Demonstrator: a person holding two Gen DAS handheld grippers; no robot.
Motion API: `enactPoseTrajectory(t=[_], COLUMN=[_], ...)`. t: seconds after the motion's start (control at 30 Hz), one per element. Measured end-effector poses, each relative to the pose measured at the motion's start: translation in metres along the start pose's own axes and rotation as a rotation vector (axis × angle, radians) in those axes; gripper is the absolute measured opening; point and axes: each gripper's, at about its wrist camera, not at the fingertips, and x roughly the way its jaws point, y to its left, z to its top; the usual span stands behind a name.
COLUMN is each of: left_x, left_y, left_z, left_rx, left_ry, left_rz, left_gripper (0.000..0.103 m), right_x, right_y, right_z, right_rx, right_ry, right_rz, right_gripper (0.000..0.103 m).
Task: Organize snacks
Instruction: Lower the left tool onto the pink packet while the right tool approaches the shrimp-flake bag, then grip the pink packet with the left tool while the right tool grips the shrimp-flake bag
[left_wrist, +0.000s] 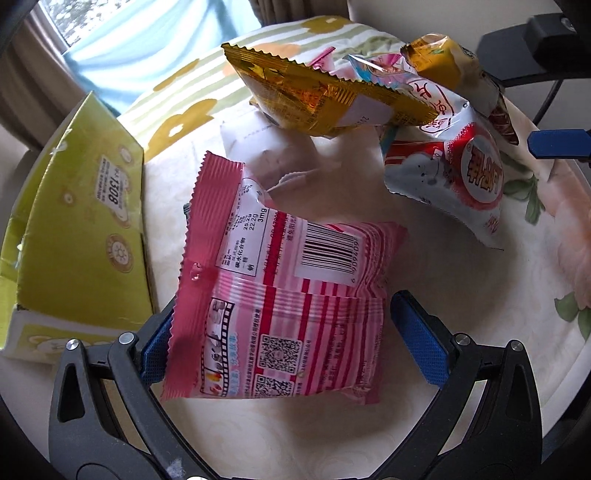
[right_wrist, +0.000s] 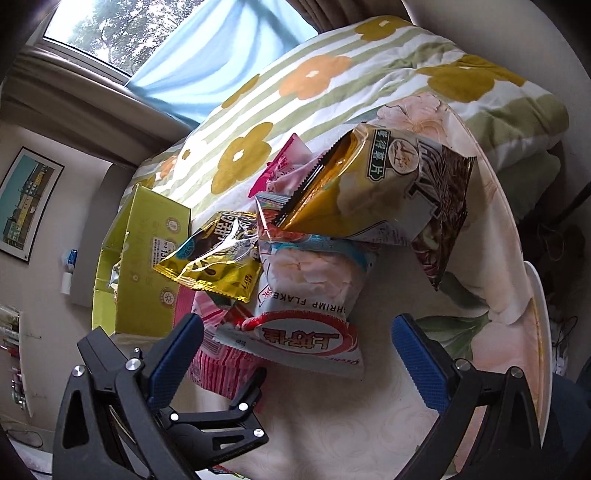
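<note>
A pink striped snack pack (left_wrist: 280, 295) lies barcode side up on the round table (left_wrist: 517, 295). My left gripper (left_wrist: 286, 343) is open and straddles it, one blue finger at each side edge. My right gripper (right_wrist: 299, 356) is open above a white and red shrimp flakes bag (right_wrist: 295, 314), which lies in the snack pile and is not gripped. A gold packet (right_wrist: 218, 266) and a yellow chips bag (right_wrist: 388, 192) rest on the same pile. The pink striped pack (right_wrist: 221, 362) shows under the shrimp bag's left edge.
An open yellow-green cardboard box (left_wrist: 85, 236) stands at the table's left edge. A white packet (left_wrist: 266, 147) lies beyond the pink pack. A flowered quilt (right_wrist: 295, 92) is heaped behind the table, below a window. The table rim (right_wrist: 539, 314) curves close on the right.
</note>
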Motion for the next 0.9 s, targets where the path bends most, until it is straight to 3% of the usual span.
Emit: enactPoseTrajectory(t=[0.23, 0.3, 0.4, 0.6, 0.7, 0.9], left_x=[-0.001, -0.004, -0.007, -0.016, -0.026, -0.032], left_y=[0.005, 0.001, -0.001, 0.005, 0.004, 0.002], left_z=[0.002, 0.003, 0.003, 0.013, 0.015, 0.014], left_rx=[0.022, 0.044, 0.058, 0.037, 0.063, 0.051], left_ry=[-0.026, -0.034, -0.033, -0.036, -0.066, -0.053], left_rz=[-0.040, -0.049, -0.051, -0.080, -0.068, -0.075], left_gripper=[0.085, 0.076, 0.072, 0.069, 0.069, 0.069], right_x=[0.010, 0.012, 0.017, 0.029, 0.034, 0.040], right_y=[-0.009, -0.012, -0.016, -0.024, -0.028, -0.030], right_z=[0.007, 0.009, 0.012, 0.014, 0.014, 0.016], right_rx=[0.046, 0.064, 0.092, 0.154, 0.174, 0.181], right_ry=[-0.001, 0.000, 0.001, 0.001, -0.001, 0.010], right_rz=[0.014, 0.019, 0.030, 0.047, 0.058, 0.076], right_gripper=[0.102, 0.102, 0.102, 0.100, 0.096, 0.083])
